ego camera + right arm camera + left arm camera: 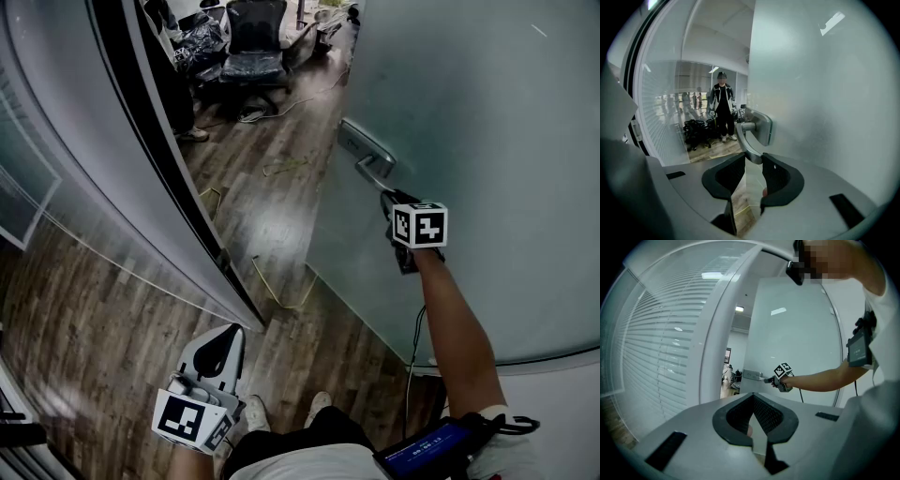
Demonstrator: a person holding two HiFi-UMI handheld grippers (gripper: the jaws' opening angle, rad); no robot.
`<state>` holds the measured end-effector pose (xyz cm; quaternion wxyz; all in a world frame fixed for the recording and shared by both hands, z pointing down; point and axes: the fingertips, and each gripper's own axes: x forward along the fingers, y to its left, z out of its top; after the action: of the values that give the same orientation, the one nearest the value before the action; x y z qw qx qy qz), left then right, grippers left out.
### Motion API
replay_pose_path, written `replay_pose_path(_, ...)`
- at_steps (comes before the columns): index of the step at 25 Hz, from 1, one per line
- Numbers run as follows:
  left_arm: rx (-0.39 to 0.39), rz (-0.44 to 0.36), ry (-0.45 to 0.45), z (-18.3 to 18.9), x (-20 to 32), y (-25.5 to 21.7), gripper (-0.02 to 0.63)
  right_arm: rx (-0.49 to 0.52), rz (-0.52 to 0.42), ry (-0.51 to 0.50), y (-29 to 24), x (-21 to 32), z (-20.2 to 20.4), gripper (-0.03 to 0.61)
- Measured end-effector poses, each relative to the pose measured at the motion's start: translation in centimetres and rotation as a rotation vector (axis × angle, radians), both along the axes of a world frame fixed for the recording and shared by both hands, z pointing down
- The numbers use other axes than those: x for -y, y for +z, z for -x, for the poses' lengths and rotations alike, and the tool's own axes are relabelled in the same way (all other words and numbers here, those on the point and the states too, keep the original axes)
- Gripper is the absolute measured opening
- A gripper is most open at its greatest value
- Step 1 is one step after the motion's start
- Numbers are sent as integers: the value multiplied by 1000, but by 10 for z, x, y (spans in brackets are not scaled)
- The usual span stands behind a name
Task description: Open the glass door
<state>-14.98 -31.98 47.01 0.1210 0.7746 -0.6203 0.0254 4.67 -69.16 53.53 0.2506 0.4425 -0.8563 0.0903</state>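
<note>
The frosted glass door point(487, 122) stands ajar, with a gap between its edge and the frame. Its metal lever handle point(367, 155) points down toward me. My right gripper point(392, 200) reaches up to it at arm's length, and in the right gripper view the lever's end point(751, 149) sits between the two dark pads, with the right gripper point(753, 161) shut on it. The left gripper view shows the same grip from afar on the door handle point(752, 375). My left gripper point(223, 345) hangs low by my left side, away from the door, with its jaws together and nothing in them.
A white door frame with a blinds-covered glass wall point(103, 187) stands at left. Through the gap lie wooden floor, loose cables point(281, 281) and an office chair point(255, 42). A person point(722, 108) stands in the room beyond. My feet point(319, 408) are near the door's lower edge.
</note>
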Motion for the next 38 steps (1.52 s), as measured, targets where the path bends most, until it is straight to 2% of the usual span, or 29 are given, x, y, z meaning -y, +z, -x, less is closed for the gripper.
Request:
replay_pose_path(12,15,14,-34,-4,-8,-1,0,7,-31,77,-6,31,-23,118)
replay_pose_path(15,19,14,-40,-1,-9,-2,0,-7,-57,90,-8,31,-28,118)
replay_pose_path(18,18,9,-36,0,-10,-1,0,20,-89,91,-16,21,-33,118)
replay_pose_path(27,9,-28,33,-3,-4,-9,0,117,-286,42,-90,-77,-32,117)
replay_pose_path(34,-3,-67,107,-1,-10,-34,0,174,-400,28,-147,-168,-25,33)
replay_pose_path(38,-10,-105,182,-1,-20,-46,0,195,-470,67,-167,-229,-28,3)
